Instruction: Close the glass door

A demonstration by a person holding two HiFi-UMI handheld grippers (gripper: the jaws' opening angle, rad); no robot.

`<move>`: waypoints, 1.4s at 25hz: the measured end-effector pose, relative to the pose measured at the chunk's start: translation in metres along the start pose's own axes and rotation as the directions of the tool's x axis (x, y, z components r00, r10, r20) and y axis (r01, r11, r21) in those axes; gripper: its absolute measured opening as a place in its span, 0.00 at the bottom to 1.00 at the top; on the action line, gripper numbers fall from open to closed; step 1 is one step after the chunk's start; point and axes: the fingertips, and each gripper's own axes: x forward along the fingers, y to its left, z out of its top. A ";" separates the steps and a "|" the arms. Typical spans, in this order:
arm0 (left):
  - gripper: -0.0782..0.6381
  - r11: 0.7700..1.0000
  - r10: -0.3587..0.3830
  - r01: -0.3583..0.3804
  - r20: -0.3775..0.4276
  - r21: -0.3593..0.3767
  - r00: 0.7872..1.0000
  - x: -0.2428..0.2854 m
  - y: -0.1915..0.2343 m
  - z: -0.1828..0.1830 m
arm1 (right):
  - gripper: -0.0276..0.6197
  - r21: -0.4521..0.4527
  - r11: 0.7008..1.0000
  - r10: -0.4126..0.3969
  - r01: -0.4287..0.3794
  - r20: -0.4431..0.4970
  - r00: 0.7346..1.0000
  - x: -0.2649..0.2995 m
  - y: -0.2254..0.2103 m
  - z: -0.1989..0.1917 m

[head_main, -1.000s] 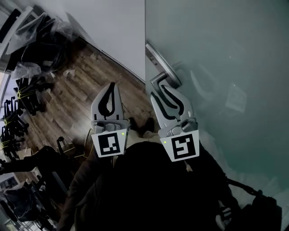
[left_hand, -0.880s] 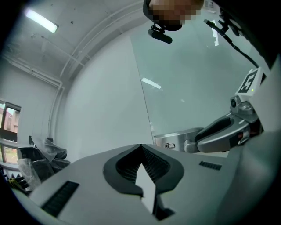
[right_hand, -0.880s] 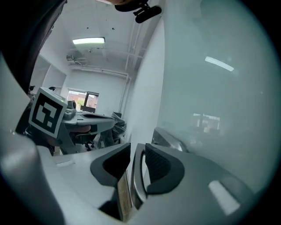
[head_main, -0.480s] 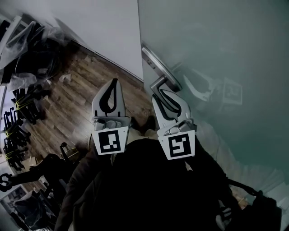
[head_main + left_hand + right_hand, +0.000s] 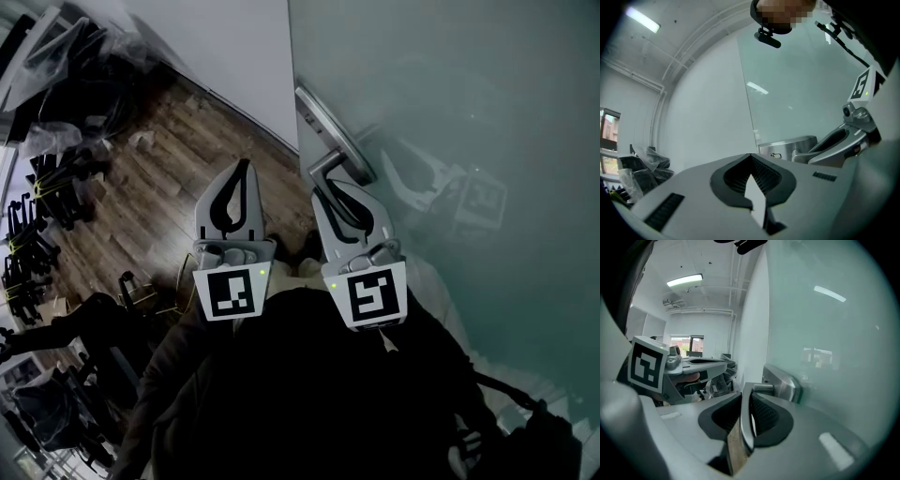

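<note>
Since a second ago the right gripper [image 5: 330,190] has edged up onto the brushed-metal lever handle [image 5: 336,166]. Its jaws now clamp the lever's flat blade between their ribbed pads [image 5: 763,416]. Just beside it, the left gripper [image 5: 242,171] hangs free, its jaws together on nothing. The handle sits near the edge of the frosted glass door [image 5: 450,112], and that edge shows against the plain white wall [image 5: 234,47]. Below and to the left lies the brown wood-plank floor [image 5: 159,178].
</note>
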 end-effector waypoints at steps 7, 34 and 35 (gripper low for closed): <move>0.10 0.998 0.059 -0.059 -0.005 -0.005 0.998 -0.058 0.009 -0.010 | 0.14 0.009 0.999 0.047 -0.047 -0.005 0.999 -0.004 0.036 -0.007; 0.10 0.969 0.247 -0.247 -0.022 -0.026 0.969 -0.316 0.013 -0.007 | 0.14 -0.035 0.947 0.321 -0.321 0.011 0.947 -0.076 0.237 -0.011; 0.10 0.964 0.266 -0.266 -0.023 -0.029 0.964 -0.327 0.011 -0.006 | 0.14 -0.038 0.943 0.330 -0.329 0.010 0.944 -0.081 0.245 -0.012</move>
